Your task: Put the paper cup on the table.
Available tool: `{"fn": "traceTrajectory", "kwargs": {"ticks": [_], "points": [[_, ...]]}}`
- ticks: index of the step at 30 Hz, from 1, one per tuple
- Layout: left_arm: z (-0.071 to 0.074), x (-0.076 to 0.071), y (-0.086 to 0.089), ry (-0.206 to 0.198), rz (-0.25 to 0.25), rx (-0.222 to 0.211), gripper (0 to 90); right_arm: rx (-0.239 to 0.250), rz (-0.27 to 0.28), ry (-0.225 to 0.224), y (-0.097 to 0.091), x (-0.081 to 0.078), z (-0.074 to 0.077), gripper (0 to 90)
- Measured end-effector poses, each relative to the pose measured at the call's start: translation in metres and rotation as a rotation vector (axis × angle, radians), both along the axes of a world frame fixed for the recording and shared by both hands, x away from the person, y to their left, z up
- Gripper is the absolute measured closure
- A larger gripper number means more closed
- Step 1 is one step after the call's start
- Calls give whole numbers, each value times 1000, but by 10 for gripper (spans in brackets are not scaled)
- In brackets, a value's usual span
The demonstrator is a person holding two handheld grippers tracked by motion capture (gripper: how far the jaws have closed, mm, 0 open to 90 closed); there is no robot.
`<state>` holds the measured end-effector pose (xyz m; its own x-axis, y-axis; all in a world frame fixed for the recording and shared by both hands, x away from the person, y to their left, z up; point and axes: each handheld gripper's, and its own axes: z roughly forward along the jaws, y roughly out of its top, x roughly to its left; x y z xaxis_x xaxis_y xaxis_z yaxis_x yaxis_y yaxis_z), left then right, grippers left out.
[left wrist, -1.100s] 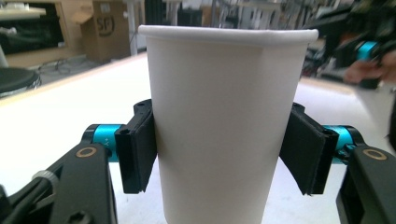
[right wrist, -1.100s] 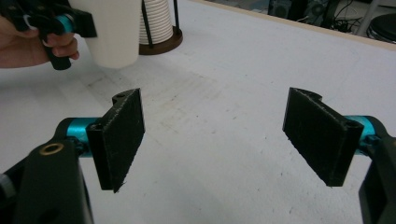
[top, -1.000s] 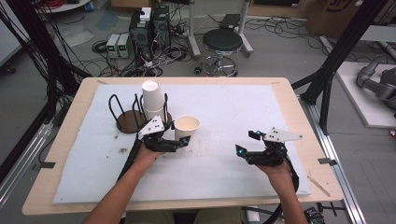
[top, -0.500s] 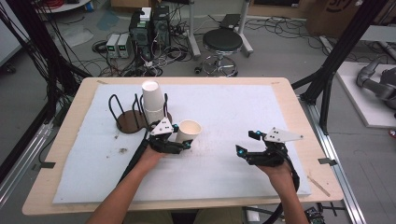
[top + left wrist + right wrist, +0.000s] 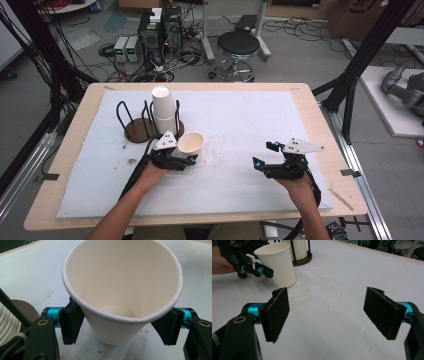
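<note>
A white paper cup [image 5: 190, 143] stands upright on the white mat, just right of the cup rack. My left gripper [image 5: 189, 153] is shut on it, and in the left gripper view the cup [image 5: 120, 290] sits between the two black pads [image 5: 71, 323], empty inside. Well to the right, my right gripper [image 5: 263, 155] is open over bare mat, nothing between its jaws [image 5: 329, 312]. From there the cup [image 5: 277, 265] appears at the upper left, held by the other gripper.
A tall stack of white cups [image 5: 162, 107] stands in a black wire rack on a round brown base [image 5: 142, 129] at the mat's back left. The white mat [image 5: 240, 115] covers a wooden table [image 5: 80, 120]. A stool and cables lie on the floor beyond.
My left gripper has drawn the cup a little toward the person and slightly left. The right gripper has stayed where it was.
</note>
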<state>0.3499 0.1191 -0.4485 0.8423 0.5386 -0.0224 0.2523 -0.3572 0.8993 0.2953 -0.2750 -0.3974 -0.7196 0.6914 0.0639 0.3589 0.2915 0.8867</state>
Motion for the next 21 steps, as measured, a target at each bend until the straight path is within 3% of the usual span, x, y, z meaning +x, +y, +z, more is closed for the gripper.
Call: {"fn": "traceTrajectory", "kwargs": {"ticks": [3,6,11,17,21], "points": [[-1,1,0,22,12,-4,286,-1,-1,4,-1,0,-1,212],[-4,-2,0,55,33,-19,168,-2,-1,12,-3,1,-3,212],[-1,-13,11,47,25,-58,166,-3,-2,9,-4,1,-4,212],[3,-29,35,34,7,-139,166,-1,-6,7,-6,0,-4,212],[9,-36,53,-1,34,-194,166,-26,-26,-18,-9,-1,-8,212]]}}
